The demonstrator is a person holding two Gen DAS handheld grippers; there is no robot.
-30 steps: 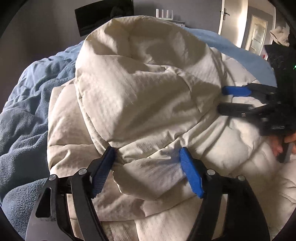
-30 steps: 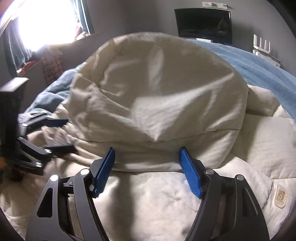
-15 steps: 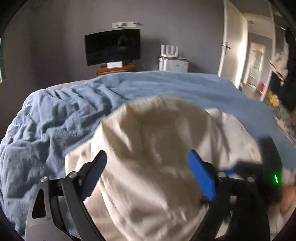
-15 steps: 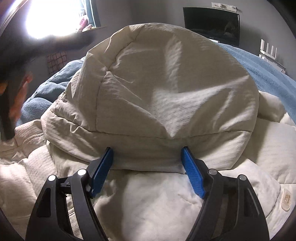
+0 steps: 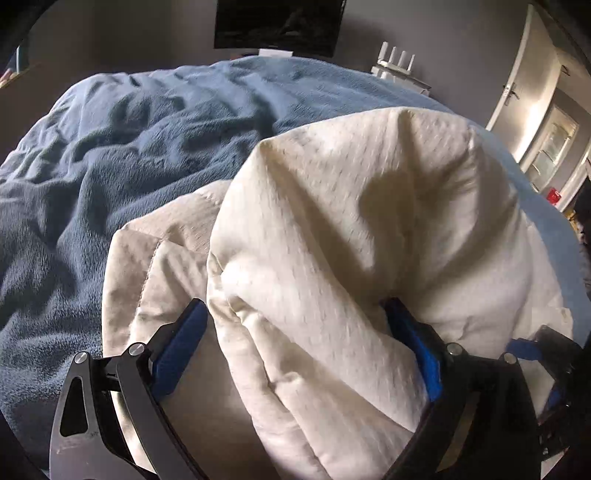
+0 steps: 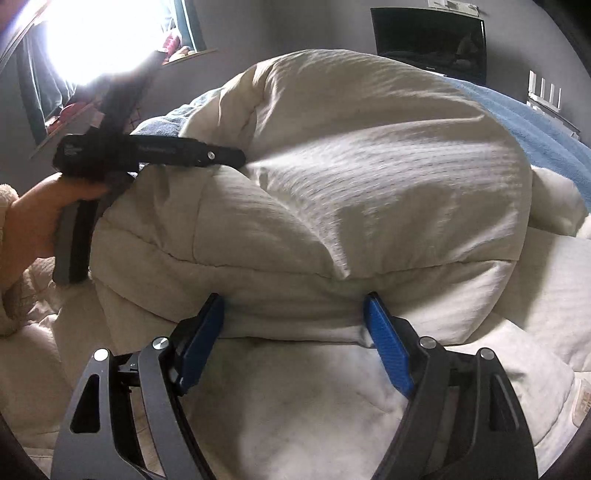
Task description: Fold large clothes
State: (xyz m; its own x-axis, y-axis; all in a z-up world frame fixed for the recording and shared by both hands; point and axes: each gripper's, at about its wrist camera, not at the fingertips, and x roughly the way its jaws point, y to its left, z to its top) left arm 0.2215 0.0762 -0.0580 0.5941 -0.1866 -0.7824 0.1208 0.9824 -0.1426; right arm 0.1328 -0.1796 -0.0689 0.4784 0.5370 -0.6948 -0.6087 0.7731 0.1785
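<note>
A large cream quilted garment (image 5: 351, 229) lies bunched in a thick mound on a blue blanket (image 5: 110, 147). My left gripper (image 5: 295, 332) has its jaws wide apart with a fat fold of the cream fabric bulging between the blue pads (image 5: 181, 343). In the right wrist view the same cream mound (image 6: 369, 177) fills the frame. My right gripper (image 6: 295, 321) also stands wide, its pads against the lower edge of the folded mound. The left gripper (image 6: 147, 151) shows at the mound's upper left, held by a hand.
The blue blanket covers the bed to the left and behind. A dark TV (image 5: 277, 22) hangs on the grey wall, a white router (image 5: 399, 62) beside it. A door (image 5: 535, 92) is at the right. A bright window (image 6: 92, 40) is at the right view's upper left.
My left gripper lifted away from the mound, then came back down with a thick fold between its jaws. My right gripper stayed at the mound's lower edge. The mound shifted and puffed up.
</note>
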